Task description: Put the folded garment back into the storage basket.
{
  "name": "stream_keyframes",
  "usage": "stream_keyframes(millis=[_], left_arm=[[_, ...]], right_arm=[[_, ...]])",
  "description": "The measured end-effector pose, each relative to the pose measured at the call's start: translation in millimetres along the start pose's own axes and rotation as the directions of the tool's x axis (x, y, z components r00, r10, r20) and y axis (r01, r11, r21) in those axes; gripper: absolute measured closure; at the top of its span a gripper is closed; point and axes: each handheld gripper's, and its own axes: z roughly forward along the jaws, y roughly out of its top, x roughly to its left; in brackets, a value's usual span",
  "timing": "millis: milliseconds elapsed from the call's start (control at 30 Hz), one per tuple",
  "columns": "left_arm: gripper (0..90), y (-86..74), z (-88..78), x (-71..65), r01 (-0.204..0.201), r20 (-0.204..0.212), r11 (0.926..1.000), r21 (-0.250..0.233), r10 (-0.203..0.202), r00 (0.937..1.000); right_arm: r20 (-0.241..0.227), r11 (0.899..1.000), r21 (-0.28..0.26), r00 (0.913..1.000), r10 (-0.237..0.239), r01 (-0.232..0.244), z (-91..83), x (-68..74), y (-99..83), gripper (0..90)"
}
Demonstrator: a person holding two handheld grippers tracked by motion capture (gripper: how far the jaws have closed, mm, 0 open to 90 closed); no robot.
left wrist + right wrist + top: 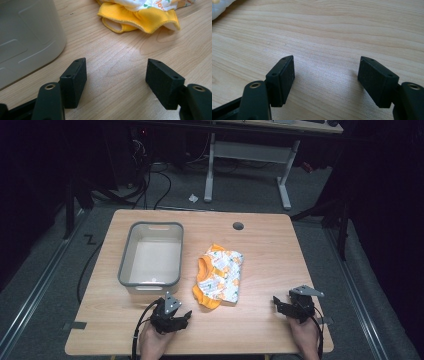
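Both the left gripper (184, 316) and right gripper (276, 302) gape wide, grasping nothing. The folded orange baby garment (219, 276) lies at one o'clock from the left one, the grey tub (131, 251) at eleven.

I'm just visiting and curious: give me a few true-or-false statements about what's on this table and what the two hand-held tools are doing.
1. The folded garment lies inside the grey bin. False: it lies on the table, beside the bin.
2. The left gripper has open fingers with nothing between them. True.
3. The right gripper clamps the garment. False: its fingers are open over bare wood.
4. The garment is orange with a white printed part. True.
5. The bin holds nothing. True.
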Motion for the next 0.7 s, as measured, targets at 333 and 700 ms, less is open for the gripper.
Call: stream_keyframes(millis=[333, 700], left_arm=[[33.6, 0.4, 0.6, 0.6, 0.007, 0.002, 1.0, -0.002, -0.007, 1.0], [33.7, 1.1, 1.2, 0.8, 0.01, -0.001, 1.0, -0.001, -0.01, 1.0]], right_arm=[[0.001, 1.0, 0.0, 1.0, 0.002, -0.002, 0.0, 0.0, 0.0, 30.2], [0.001, 1.0, 0.001, 1.0, 0.002, -0.002, 0.0, 0.0, 0.1, 30.2]])
